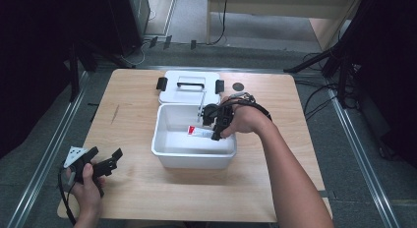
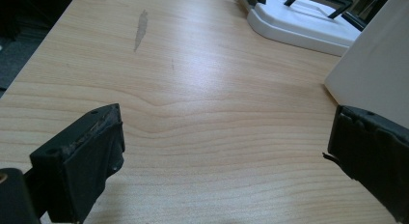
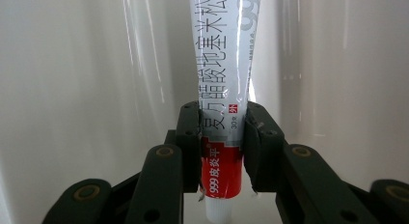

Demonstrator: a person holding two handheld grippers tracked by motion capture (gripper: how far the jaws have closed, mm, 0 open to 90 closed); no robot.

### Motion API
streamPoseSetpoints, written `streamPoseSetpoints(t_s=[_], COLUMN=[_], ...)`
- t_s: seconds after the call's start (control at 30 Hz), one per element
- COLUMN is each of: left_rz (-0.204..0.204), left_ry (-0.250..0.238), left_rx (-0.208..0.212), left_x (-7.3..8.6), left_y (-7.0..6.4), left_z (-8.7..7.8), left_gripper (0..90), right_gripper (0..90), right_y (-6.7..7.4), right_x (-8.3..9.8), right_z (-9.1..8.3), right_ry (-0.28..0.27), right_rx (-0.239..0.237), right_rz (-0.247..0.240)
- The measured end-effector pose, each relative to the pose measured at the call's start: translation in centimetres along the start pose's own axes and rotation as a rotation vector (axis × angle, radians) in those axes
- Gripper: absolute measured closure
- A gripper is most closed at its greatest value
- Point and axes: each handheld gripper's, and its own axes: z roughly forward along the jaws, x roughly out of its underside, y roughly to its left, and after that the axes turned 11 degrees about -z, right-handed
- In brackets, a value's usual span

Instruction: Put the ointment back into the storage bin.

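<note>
The right gripper [image 3: 223, 137] is inside the white box [image 1: 162, 148], jaws closed on a red-and-white tube [image 3: 224, 84] near its cap end. The left gripper [image 2: 224, 156] rests on the wooden table [image 2: 202, 103], jaws wide apart and empty. The lid [image 1: 177, 93] lies behind the box.

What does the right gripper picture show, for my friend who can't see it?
The right gripper is shut on a white and red tube, squeezing it near the cap end. Behind it are the shiny white walls of a plastic box.
</note>
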Motion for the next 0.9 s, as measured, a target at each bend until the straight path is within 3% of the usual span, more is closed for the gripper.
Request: streamPoseSetpoints(t_s=[0.9], left_rz=[-0.002], left_ry=[0.003], left_rx=[0.003], left_x=[0.0], left_y=[0.0], left_z=[0.0], left_gripper=[0.1], right_gripper=[71.4], right_y=[0.3], right_x=[-1.5], right_z=[2.7], right_ry=[0.141], right_rx=[-0.039], right_rz=[-0.018])
